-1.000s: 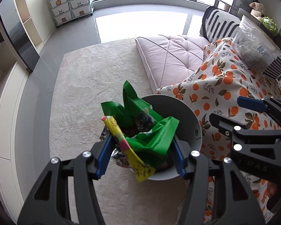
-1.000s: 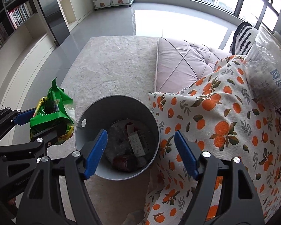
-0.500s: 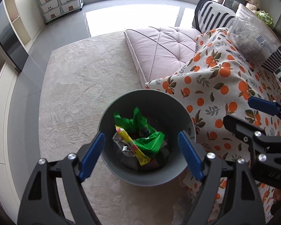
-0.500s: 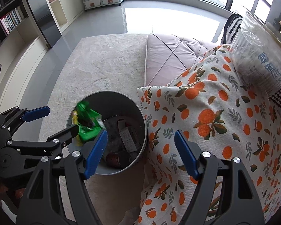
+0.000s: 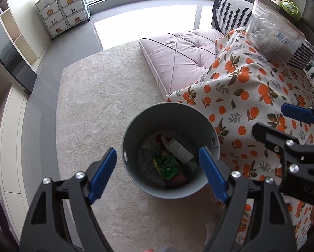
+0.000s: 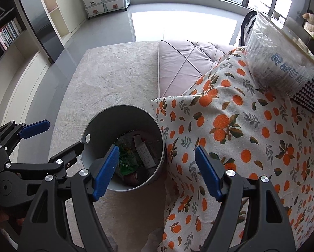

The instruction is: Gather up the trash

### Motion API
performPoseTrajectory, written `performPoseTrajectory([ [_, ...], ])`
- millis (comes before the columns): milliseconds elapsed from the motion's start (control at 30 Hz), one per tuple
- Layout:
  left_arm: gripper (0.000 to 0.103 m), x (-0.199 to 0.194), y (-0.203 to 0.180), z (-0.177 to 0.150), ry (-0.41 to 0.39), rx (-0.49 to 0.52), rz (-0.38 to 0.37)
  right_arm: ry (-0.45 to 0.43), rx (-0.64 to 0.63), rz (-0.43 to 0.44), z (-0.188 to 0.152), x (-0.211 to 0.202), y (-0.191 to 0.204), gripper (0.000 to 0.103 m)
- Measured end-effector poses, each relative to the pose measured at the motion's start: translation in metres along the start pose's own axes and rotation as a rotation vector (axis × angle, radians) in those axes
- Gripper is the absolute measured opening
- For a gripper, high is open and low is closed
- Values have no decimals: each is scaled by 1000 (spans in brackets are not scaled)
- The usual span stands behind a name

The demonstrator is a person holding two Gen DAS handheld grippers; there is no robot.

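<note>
The crumpled green-and-yellow plastic snack wrapper (image 5: 165,164) lies at the bottom of the round grey plastic bin (image 5: 134,138), on top of a white paper label strip (image 5: 179,150), a dark red ribbed cup (image 5: 175,178) and some clear film. The left gripper (image 5: 158,176) hangs directly above the bin mouth, and its blue-padded jaws have just been opening: they stand wide apart now with nothing between them. The right gripper (image 6: 157,172) is spread open too, empty, over the edge where the bin meets the orange-print cotton cloth (image 6: 230,130) draped beside it. That wrapper looks feather-light, thin and crinkly, soft enough to fold under any pinch, a little slick on its glossy face; a raised crease or a torn edge would be the place to nip it, I'd say, not the flat middle. The bin wall is smooth, matte and stiff, with a small round hole near the rim. It stands on a pale short-pile rug (image 5: 94,109), and a quilted lilac cushion (image 5: 178,56) sits beyond.
</note>
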State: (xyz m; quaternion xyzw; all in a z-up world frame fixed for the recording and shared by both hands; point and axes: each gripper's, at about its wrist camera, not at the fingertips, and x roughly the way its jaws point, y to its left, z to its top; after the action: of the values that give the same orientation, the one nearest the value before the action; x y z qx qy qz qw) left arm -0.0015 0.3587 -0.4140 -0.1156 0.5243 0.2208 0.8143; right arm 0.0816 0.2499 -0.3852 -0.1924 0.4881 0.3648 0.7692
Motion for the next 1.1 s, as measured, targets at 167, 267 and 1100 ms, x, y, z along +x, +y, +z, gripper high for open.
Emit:
performPoseTrajectory([
  [167, 81, -30, -11, 7, -21, 56, -20, -30, 87, -37, -5, -32, -7, 78],
  [267, 81, -51, -23, 11, -38, 97, -50, -46, 145, -77, -11, -57, -15, 80],
  [1100, 83, -247, -219, -2, -135, 614, -276, -149, 703, -434, -158, -309, -133, 89],
])
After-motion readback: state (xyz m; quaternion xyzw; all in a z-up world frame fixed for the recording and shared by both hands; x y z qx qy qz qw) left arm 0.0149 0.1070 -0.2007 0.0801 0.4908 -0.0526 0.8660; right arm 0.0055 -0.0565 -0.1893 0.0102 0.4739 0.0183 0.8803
